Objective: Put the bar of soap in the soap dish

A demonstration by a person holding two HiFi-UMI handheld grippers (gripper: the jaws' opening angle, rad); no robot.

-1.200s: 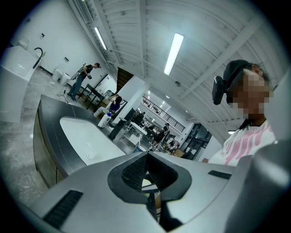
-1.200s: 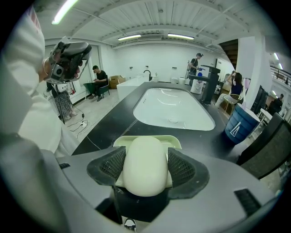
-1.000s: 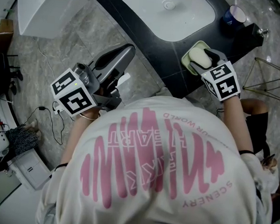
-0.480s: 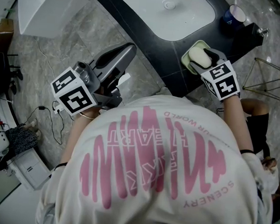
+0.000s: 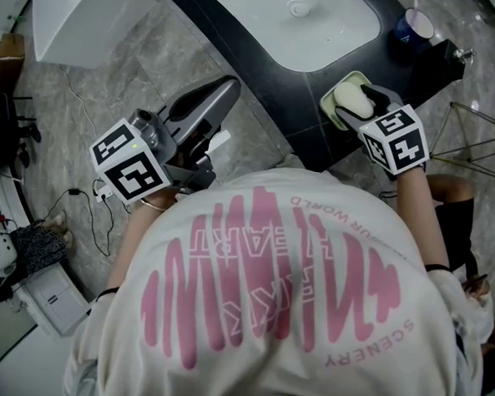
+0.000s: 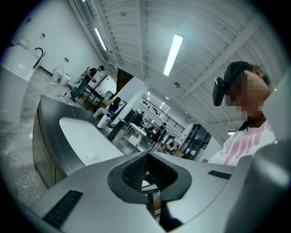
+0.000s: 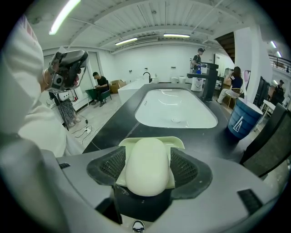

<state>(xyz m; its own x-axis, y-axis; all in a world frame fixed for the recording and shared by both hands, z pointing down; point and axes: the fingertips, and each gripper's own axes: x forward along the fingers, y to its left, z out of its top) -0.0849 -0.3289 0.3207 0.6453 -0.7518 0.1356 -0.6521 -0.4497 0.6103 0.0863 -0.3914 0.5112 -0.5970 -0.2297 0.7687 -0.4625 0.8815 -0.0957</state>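
While clamping the bar of soap (image 7: 146, 172) over the soap dish (image 7: 175, 142) with the right gripper (image 7: 148, 157), holding the left gripper (image 6: 146, 159) closed, empty, well apart from that dish.

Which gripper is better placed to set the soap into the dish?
Right. The right gripper holds the bar of soap just over the soap dish on the counter. The left gripper is shut, empty, and off over the floor.

The right gripper (image 5: 359, 104) has shifted slightly, its marker cube (image 5: 393, 141) edging up and rightward
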